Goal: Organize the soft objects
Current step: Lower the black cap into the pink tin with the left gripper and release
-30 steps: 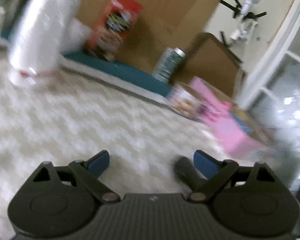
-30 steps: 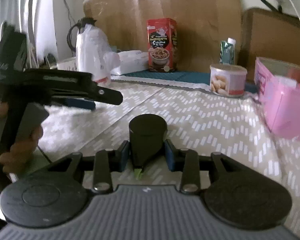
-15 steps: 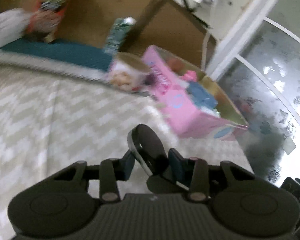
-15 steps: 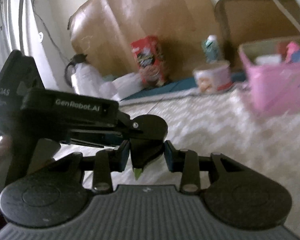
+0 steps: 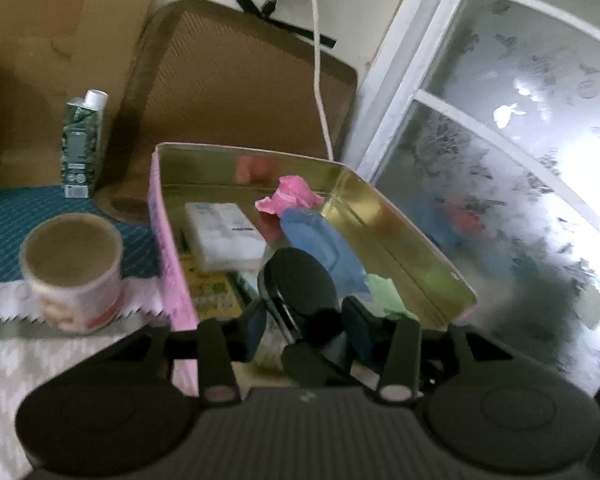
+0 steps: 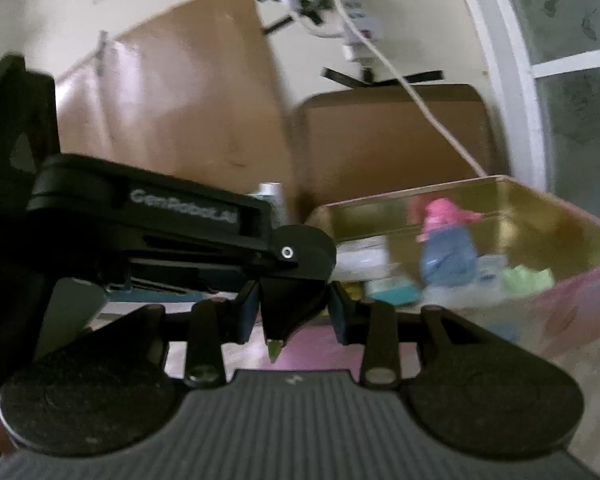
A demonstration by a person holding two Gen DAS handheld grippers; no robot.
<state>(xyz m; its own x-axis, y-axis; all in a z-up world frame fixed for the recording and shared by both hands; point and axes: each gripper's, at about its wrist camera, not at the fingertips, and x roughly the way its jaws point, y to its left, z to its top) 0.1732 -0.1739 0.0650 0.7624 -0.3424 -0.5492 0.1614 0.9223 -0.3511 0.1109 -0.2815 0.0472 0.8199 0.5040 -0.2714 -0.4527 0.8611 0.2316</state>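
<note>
Both grippers hold one black object (image 5: pixel 300 284), a round disc with a cone-shaped body and a green tip (image 6: pixel 274 350). My left gripper (image 5: pixel 304 320) is shut on its disc end, my right gripper (image 6: pixel 292 312) on its cone. They hold it over the near corner of a pink tin box (image 5: pixel 168 240) with a gold inside (image 6: pixel 540 208). In the box lie a pink soft item (image 5: pixel 292 196), a blue one (image 5: pixel 320 244), a green one (image 6: pixel 528 278) and a white packet (image 5: pixel 224 232). The left gripper's body (image 6: pixel 140 216) crosses the right wrist view.
A round pink-and-white can (image 5: pixel 72 272) stands left of the box on the chevron cloth. A green carton (image 5: pixel 82 140) stands behind on a teal mat. A brown board (image 5: pixel 236 88) leans on the wall, with a white cable (image 5: pixel 320 80). A frosted window (image 5: pixel 520 140) is at the right.
A second ago my left gripper was open and empty; it has closed on the black object. Both grippers have moved right together, from the open cloth to the pink box.
</note>
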